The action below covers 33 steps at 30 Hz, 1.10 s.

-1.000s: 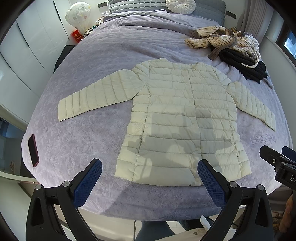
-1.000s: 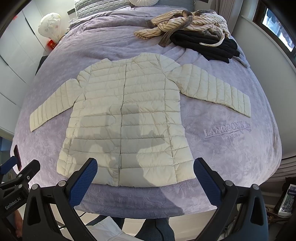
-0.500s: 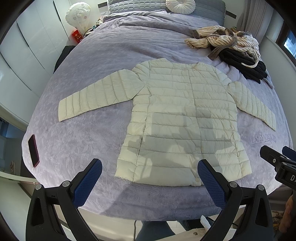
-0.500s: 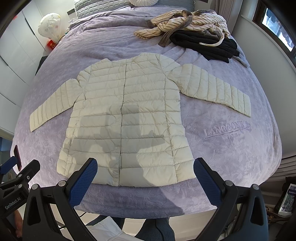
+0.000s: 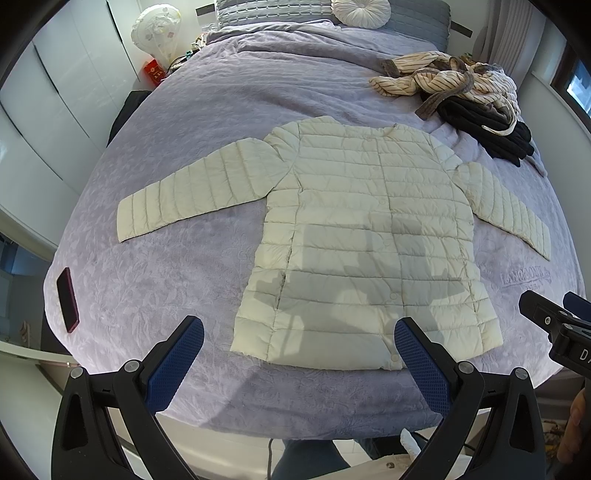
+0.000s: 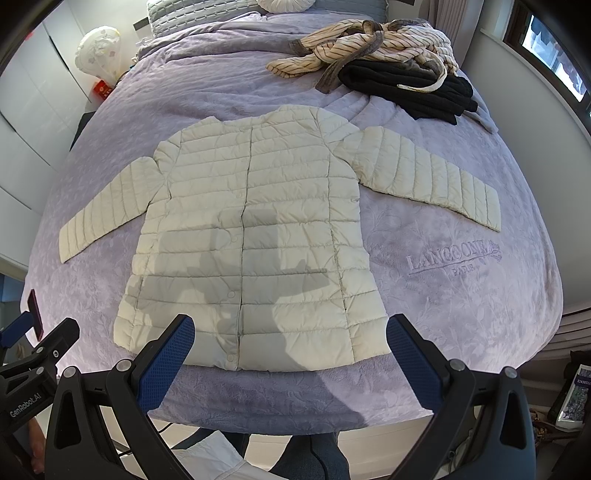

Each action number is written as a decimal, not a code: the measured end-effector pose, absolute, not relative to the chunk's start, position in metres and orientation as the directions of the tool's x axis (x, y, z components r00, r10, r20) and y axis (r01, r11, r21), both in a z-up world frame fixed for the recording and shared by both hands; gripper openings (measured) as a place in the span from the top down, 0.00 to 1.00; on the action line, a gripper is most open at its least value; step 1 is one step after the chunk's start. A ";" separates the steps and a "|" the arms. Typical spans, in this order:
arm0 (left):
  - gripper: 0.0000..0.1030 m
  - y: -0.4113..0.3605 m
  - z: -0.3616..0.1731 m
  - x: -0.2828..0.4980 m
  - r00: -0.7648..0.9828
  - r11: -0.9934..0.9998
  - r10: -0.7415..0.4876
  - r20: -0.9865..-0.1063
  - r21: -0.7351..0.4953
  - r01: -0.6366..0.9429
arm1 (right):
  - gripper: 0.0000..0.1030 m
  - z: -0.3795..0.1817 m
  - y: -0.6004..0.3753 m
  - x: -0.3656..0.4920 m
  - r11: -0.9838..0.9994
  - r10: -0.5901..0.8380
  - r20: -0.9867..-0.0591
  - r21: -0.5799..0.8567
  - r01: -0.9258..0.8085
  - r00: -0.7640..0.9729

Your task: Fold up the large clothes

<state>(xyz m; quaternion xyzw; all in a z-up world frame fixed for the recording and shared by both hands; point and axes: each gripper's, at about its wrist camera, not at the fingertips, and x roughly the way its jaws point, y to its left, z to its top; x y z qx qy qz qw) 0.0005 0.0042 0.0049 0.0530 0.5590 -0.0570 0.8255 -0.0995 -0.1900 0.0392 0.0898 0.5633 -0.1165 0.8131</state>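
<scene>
A cream quilted puffer jacket (image 5: 365, 236) lies flat and face up on a lavender bedspread (image 5: 192, 280), sleeves spread out to both sides. It also shows in the right wrist view (image 6: 251, 236). My left gripper (image 5: 299, 328) is open and empty, held above the bed's near edge in front of the jacket's hem. My right gripper (image 6: 290, 325) is open and empty, also above the hem. Each gripper shows at the edge of the other's view.
A heap of striped and black clothes (image 5: 465, 96) lies at the far right of the bed. A dark red phone (image 5: 67, 299) lies near the bed's left edge. Pillows (image 5: 360, 11) are at the head. White wardrobes stand to the left.
Both grippers have drifted very slightly; the jacket sits a touch higher in the views. Nothing was taken hold of.
</scene>
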 end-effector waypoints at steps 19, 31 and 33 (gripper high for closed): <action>0.00 0.004 0.005 0.000 0.368 0.988 -0.034 -0.929 0.025 0.153 | 0.00 0.040 -0.190 -0.099 0.957 -0.087 -0.938 0.015 0.290 0.336; 0.00 0.003 0.006 0.000 0.367 0.988 -0.034 -0.929 0.024 0.153 | 0.00 0.039 -0.190 -0.099 0.957 -0.087 -0.938 0.015 0.291 0.335; 0.00 0.003 0.006 0.000 0.367 0.988 -0.034 -0.930 0.024 0.153 | 0.00 0.038 -0.190 -0.098 0.957 -0.087 -0.938 0.015 0.291 0.334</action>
